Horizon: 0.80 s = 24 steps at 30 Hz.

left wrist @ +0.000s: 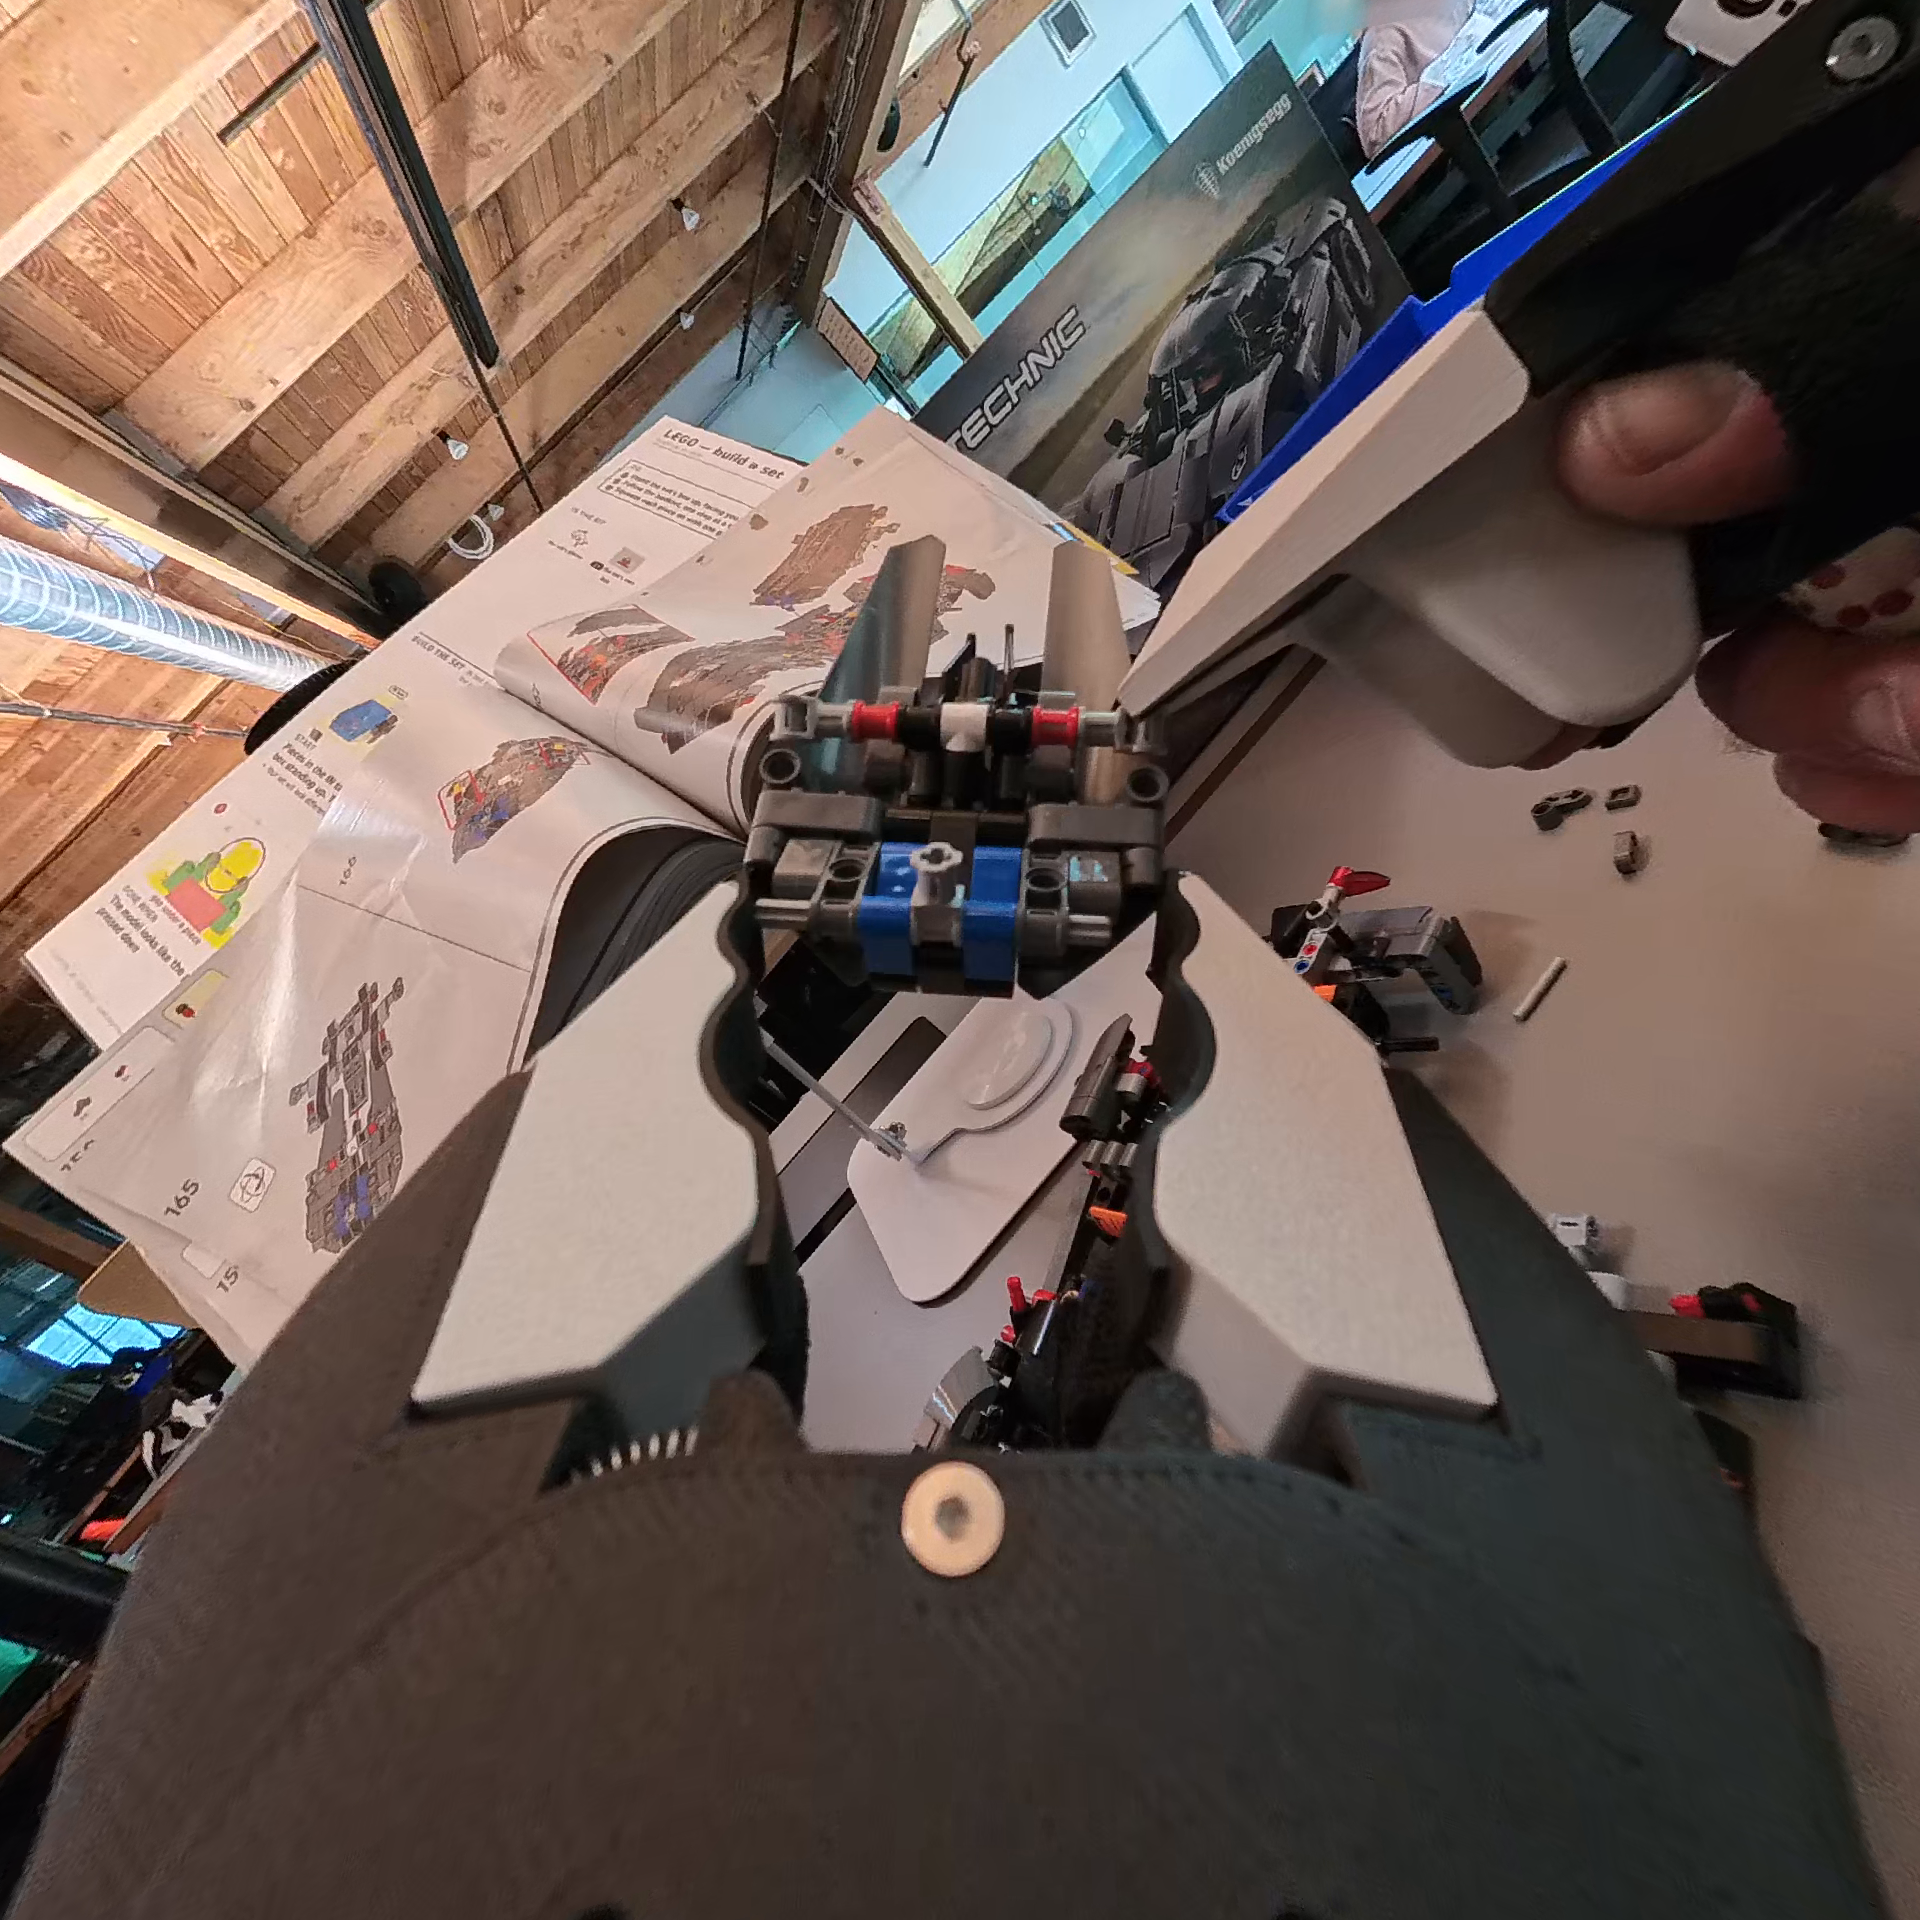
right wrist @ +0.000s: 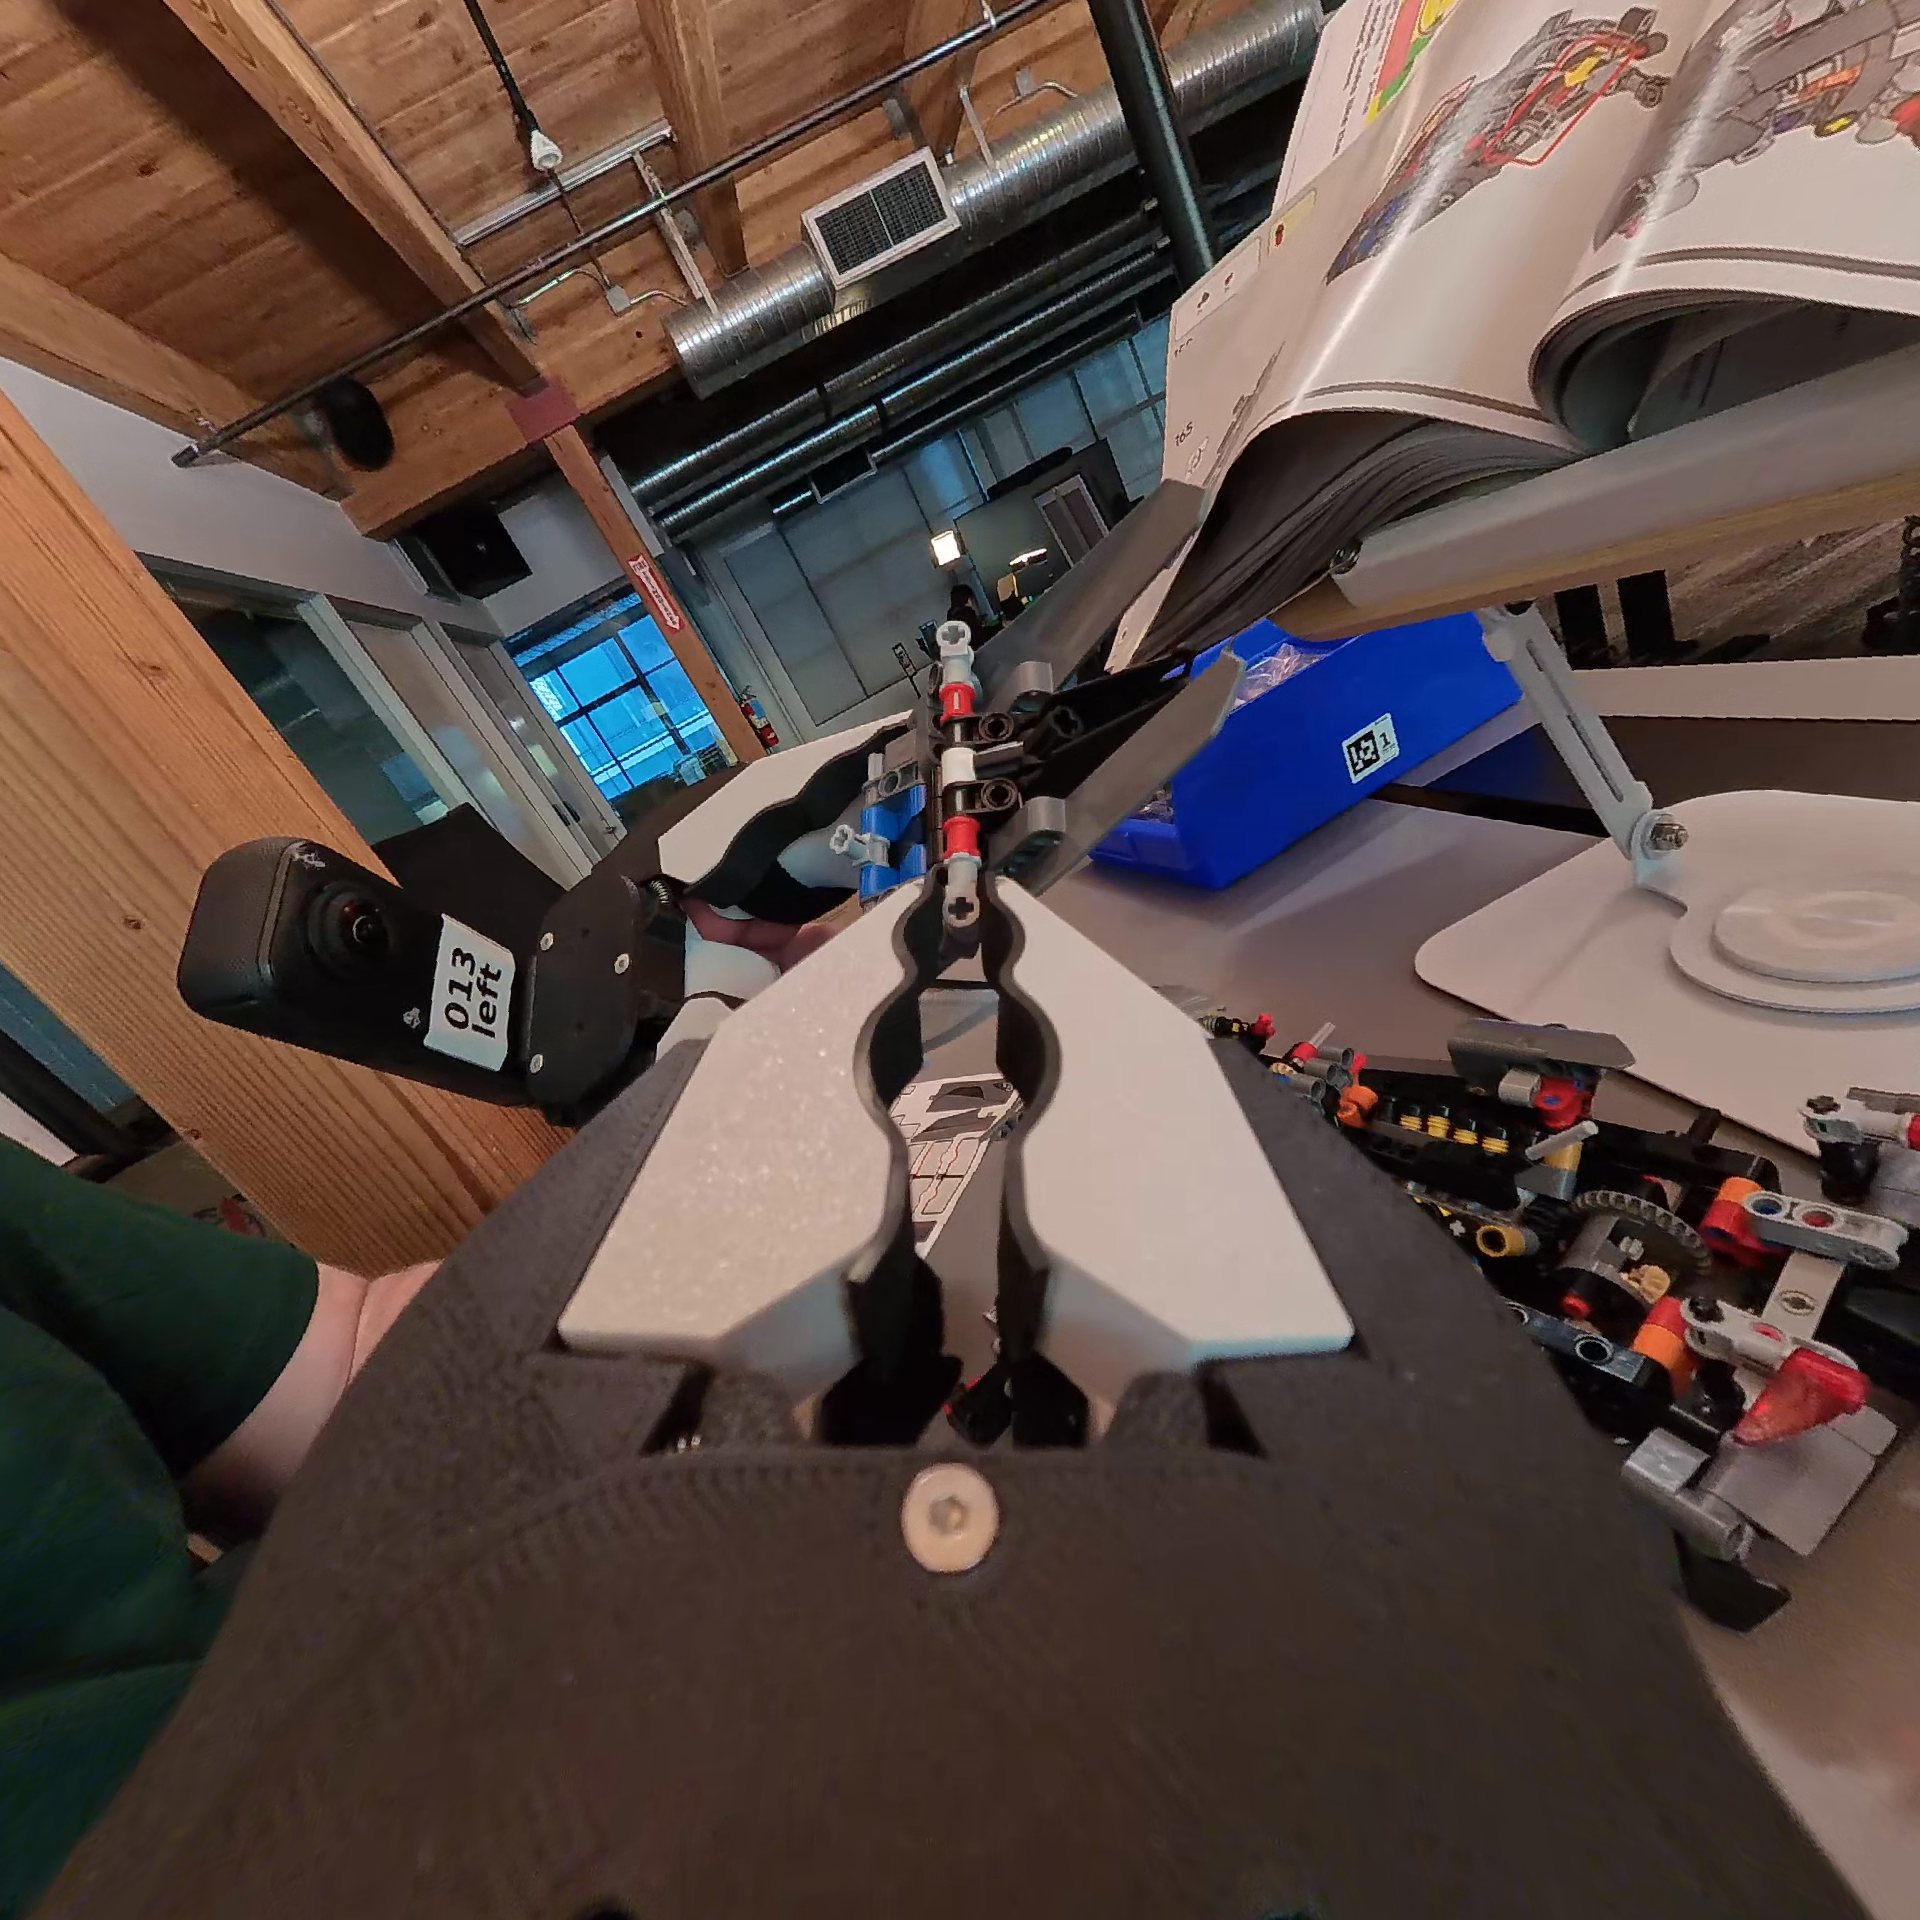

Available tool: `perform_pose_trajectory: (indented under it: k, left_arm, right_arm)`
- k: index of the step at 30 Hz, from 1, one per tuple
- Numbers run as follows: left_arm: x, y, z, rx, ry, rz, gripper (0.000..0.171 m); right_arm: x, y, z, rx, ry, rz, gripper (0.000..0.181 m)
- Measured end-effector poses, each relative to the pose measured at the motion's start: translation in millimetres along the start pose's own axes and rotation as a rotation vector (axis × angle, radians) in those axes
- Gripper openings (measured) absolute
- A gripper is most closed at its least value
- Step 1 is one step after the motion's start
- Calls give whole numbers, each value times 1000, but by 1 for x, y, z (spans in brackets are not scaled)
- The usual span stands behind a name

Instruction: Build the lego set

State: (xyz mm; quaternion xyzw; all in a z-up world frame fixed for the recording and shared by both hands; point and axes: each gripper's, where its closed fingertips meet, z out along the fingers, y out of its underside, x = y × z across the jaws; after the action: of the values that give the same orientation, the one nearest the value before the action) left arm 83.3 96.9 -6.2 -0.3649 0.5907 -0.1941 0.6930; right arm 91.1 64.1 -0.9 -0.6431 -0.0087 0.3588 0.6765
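A small lego sub-assembly (left wrist: 951, 831) of dark grey beams, blue parts and two long grey panels is held in the air. A cross axle with red and white bushes (left wrist: 961, 724) runs across its top. My left gripper (left wrist: 954, 920) is shut on its lower body from both sides. In the right wrist view the same sub-assembly (right wrist: 977, 769) stands end-on, and my right gripper (right wrist: 961, 914) is shut on the near end of the grey axle (right wrist: 961, 902). The right gripper's white finger (left wrist: 1351, 540) enters the left wrist view from the upper right.
An open instruction booklet (left wrist: 416, 831) lies on a white stand (right wrist: 1714, 935). A blue parts bin (right wrist: 1299, 758) sits behind it. A larger partly built model (right wrist: 1558, 1195) and several loose pieces (left wrist: 1579, 816) lie on the grey table. The set's box (left wrist: 1195, 343) stands at the back. The grippers are tip to tip, or close to it. My left tips are roughly 15 cm from the larger partly built model (right wrist: 1558, 1195).
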Motion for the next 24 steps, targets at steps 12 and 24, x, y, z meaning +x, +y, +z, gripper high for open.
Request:
perform_pose_trajectory:
  k: [12, 24]
  left_arm:
    - [1, -1, 0, 3, 4, -4, 73]
    - [6, -2, 1, 9, 21, -3, 73]
  right_arm:
    - [-1, -1, -1, 1, -8, 2, 5]
    - [-1, -3, -2, 8, -9, -3, 3]
